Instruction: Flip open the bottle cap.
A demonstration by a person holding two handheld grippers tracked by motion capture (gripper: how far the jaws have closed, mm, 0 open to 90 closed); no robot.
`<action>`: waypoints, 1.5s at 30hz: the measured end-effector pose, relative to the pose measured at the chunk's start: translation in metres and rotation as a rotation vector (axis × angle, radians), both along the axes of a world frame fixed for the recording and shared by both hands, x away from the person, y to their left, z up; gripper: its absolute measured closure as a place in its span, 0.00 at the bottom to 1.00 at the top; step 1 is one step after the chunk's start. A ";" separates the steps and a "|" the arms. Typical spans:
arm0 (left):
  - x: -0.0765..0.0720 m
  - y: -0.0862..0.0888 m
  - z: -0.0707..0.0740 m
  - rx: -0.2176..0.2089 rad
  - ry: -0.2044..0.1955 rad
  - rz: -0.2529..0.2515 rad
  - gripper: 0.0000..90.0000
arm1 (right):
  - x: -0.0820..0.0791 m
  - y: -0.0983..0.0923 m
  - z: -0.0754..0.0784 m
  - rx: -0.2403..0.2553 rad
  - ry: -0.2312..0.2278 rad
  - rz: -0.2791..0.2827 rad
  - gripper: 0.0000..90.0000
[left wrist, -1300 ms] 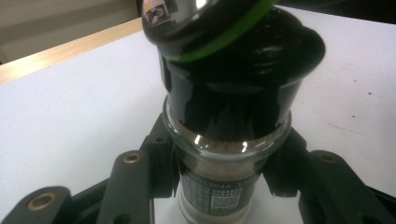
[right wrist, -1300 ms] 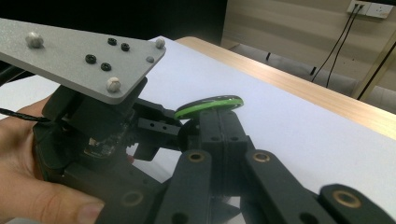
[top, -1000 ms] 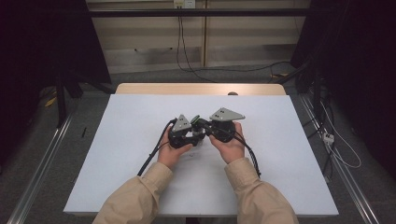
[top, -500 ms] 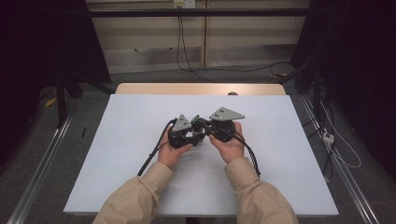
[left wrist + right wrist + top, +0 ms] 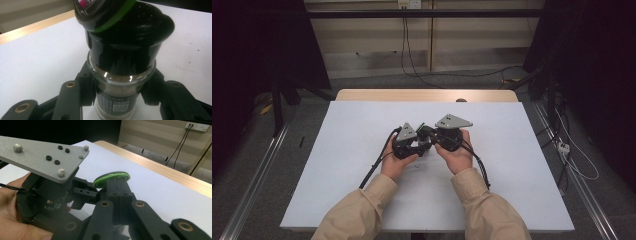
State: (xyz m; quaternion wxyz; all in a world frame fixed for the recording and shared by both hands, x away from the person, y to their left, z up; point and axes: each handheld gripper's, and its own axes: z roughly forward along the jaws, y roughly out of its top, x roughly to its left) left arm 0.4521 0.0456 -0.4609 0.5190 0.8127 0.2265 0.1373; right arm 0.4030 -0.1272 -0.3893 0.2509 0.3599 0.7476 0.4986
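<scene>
The left gripper [image 5: 117, 100] is clamped on the clear glass body of a small spice jar [image 5: 117, 97], its black jaws pressing the glass from either side just below the jar's wide black plastic collar. The jar's long axis runs straight away from this gripper, its top end pointing outward over the table. A printed label low on the glass is cut off by the bottom edge of the left gripper view and too blurred to read.

The right gripper [image 5: 117, 190] has its jaws closed together on the black, green-rimmed round cap [image 5: 111, 178], which sits tilted on the jar's top. In the right gripper view the jar itself is mostly hidden behind the jaws.

In the high view both hands hold the grippers nose to nose over the middle of the white table [image 5: 337, 150], and the jar between them is too small to make out.
</scene>
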 end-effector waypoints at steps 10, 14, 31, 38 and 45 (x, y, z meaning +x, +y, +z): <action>0.000 0.000 0.000 0.000 0.001 0.001 0.59 | 0.001 0.001 0.001 0.001 0.000 0.001 1.00; 0.000 0.000 0.000 0.000 0.001 0.001 0.59 | 0.001 0.001 0.001 0.002 -0.002 0.001 1.00; 0.000 0.000 0.000 -0.001 0.001 0.001 0.59 | 0.003 0.003 0.001 -0.002 -0.002 0.002 1.00; 0.000 0.000 0.000 -0.001 0.003 0.000 0.59 | 0.004 0.003 0.001 -0.007 -0.003 0.001 1.00; 0.000 0.000 0.000 -0.001 0.001 0.000 0.59 | 0.005 0.005 0.002 -0.005 -0.004 0.005 1.00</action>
